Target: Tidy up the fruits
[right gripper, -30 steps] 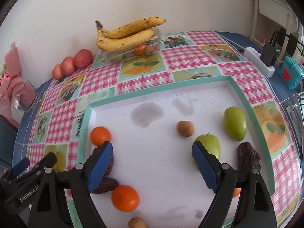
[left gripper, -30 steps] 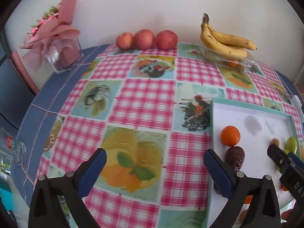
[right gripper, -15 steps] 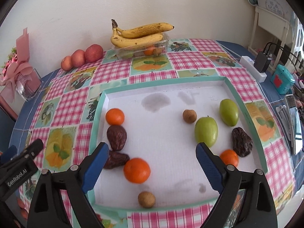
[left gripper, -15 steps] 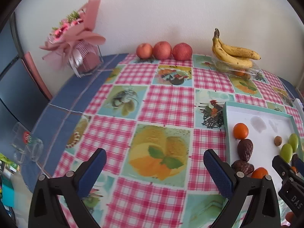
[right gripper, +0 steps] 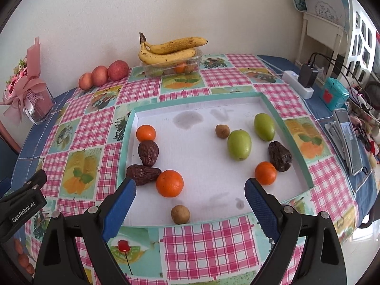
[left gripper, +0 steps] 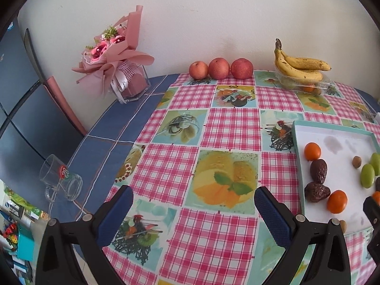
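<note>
**Fruit lies mixed in the tray, both grippers held wide and empty**

Both tools are seen hovering short of the work: the left gripper (left gripper: 193, 210) is held with jaws wide apart over the checked tablecloth (left gripper: 228, 128), nothing between them, and the right gripper (right gripper: 190, 199) is likewise spread and empty at the near edge of the tray (right gripper: 273, 105)

Inside the tray the fruit is scattered by no kind. Taking the tray as a clock in the right wrist view: an orange (right gripper: 145, 133) is found at ten o'clock, touching a date (right gripper: 148, 152); a second date (right gripper: 143, 174) and a bigger orange (right gripper: 169, 183) are pressed together at eight; a small brown fruit (right gripper: 180, 214) sits alone at six. Two green fruits (right gripper: 239, 144) are placed at two o'clock, with another small brown fruit (right gripper: 222, 131) just beside, and a third date (right gripper: 279, 156) touching a third orange (right gripper: 265, 173) at four

Whether sorting is under way or over cannot be settled; kinds are plainly not grouped

Trouble is easily imagined: round oranges could be squirted out of the smooth pads and rolled; a touching neighbour could be nudged when one fruit is lifted; soft dates could be crushed by a hard squeeze
</note>
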`<state>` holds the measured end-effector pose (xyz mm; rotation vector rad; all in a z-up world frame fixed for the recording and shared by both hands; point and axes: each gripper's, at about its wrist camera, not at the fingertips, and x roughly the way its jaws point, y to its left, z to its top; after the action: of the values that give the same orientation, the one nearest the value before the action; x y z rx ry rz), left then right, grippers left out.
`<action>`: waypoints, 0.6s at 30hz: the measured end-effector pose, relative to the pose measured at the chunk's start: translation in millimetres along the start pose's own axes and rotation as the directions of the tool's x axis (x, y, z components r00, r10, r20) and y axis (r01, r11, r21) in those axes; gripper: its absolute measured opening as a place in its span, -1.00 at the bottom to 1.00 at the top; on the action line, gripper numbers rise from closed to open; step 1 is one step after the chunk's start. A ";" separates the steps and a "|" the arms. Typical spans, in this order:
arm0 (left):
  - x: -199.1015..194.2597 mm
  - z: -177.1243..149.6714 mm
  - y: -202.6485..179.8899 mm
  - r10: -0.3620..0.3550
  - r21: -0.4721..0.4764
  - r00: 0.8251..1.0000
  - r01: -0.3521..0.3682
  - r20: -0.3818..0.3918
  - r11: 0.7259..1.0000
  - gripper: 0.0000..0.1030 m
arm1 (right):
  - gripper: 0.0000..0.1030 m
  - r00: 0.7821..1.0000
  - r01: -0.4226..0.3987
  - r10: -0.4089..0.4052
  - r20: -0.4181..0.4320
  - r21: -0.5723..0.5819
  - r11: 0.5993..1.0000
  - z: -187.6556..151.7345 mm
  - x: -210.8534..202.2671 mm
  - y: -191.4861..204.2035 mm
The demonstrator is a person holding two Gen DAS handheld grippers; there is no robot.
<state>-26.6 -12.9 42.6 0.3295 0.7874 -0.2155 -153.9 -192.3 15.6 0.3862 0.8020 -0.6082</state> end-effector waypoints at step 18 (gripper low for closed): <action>12.0 -8.0 -1.6 -0.004 0.030 0.990 0.008 -0.142 1.000 1.00 | 0.81 0.997 0.059 -0.061 -0.049 -0.045 0.997 -1.8 0.8 2.3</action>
<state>-24.0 -12.3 28.3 0.3741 0.9269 -0.2113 -153.0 -189.8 14.0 0.3395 0.8759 -0.6377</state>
